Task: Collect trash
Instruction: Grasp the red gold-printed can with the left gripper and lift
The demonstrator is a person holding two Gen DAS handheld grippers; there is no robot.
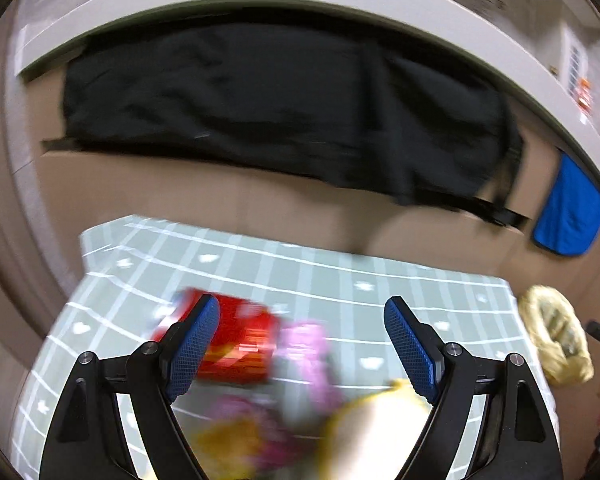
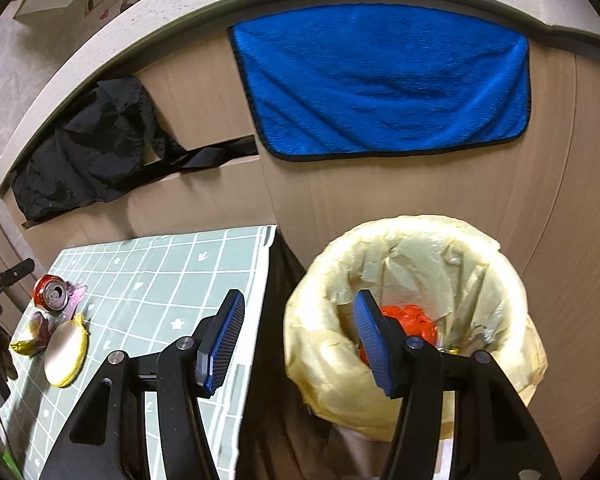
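My left gripper [image 1: 302, 344]: jaws spread wide and holding nothing, low centre of the left wrist view, over the litter on the table.
My right gripper [image 2: 298, 334]: jaws wide apart and empty; left finger over the table edge, right finger over the mouth of the bin.
Red can [image 2: 51, 293]: crushed drink can, silver top with the opening showing, lying at the far left of the right wrist view; in the left wrist view a blurred red shape [image 1: 236, 340] beside my left finger.
Pink wrapper [image 2: 76, 295]: thin, crumpled, touching the can on its right side; blurred pink in the left wrist view [image 1: 308, 356].
Round yellow-rimmed piece [image 2: 65, 354]: pale disc with yellow edge, flat on the table, just below the can.
Yellow scrap [image 2: 24, 345]: small crumpled bit at the left of the disc, with a purplish wrapper between them.
Bin [image 2: 412, 276]: lined with a pale yellow bag, right of the table, lower right of the right wrist view.
Red trash in bin [image 2: 414, 320]: crumpled orange-red plastic at the bottom, something shiny beside it.
Table [image 2: 188, 276]: grey-green cloth with white grid and small white marks.
Blue towel [image 2: 384, 80]: hanging on the cabinet front, upper centre.
Black cloth [image 1: 284, 108]: draped from a drawer, upper half of the left wrist view.
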